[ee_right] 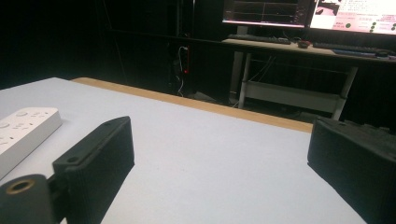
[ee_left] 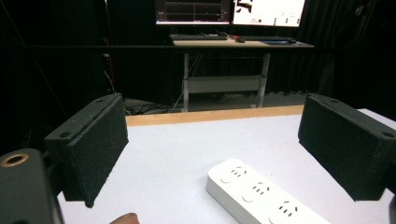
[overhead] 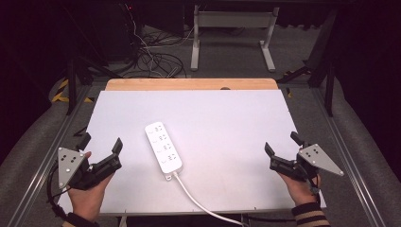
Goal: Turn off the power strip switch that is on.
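Note:
A white power strip (overhead: 163, 146) lies flat near the middle of the white table top (overhead: 227, 118), its white cable (overhead: 198, 201) running off the front edge. My left gripper (overhead: 100, 142) is held at the front left, open, with nothing between its jaws. In the left gripper view the power strip (ee_left: 261, 196) lies ahead and to the right, between the jaw pads (ee_left: 93, 149). At the front right my right gripper (overhead: 283, 143) is also open and holds nothing. The right gripper view shows one end of the power strip (ee_right: 21, 130) at far left.
A wooden strip (overhead: 191, 84) runs along the table's far edge. Beyond it stand a white-legged desk (overhead: 231, 38) and loose cables (overhead: 151, 56) on the floor. Monitors (ee_left: 229, 11) glow on that desk. Metal rails (overhead: 350, 156) flank the table.

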Demonstrator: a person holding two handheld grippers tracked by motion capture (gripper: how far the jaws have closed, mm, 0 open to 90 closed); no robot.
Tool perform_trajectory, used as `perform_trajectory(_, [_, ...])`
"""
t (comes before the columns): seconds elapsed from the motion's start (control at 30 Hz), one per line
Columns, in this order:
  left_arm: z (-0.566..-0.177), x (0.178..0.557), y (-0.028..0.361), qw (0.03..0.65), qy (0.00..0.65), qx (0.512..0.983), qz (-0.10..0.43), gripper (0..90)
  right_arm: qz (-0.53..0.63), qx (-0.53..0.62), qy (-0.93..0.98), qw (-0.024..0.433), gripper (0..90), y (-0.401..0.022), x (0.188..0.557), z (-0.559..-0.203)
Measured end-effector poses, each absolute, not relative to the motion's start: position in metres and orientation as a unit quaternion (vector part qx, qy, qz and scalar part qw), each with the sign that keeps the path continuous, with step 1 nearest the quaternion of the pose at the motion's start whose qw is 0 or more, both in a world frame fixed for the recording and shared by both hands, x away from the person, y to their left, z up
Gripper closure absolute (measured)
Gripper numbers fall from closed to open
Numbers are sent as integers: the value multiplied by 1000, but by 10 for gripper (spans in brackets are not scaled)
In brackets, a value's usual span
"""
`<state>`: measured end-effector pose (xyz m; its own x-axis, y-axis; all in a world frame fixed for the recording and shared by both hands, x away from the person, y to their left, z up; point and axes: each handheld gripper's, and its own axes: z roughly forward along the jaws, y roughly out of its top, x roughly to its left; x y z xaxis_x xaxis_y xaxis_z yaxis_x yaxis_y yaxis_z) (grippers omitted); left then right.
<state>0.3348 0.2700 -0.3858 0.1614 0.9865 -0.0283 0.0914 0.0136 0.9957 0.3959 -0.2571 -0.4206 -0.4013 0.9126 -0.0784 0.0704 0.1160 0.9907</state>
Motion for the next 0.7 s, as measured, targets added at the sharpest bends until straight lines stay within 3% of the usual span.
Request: perform_trajectory(0.7, [-388,338,269,518,496,560,415,111,536,383,643,391,76,-255,395,-421])
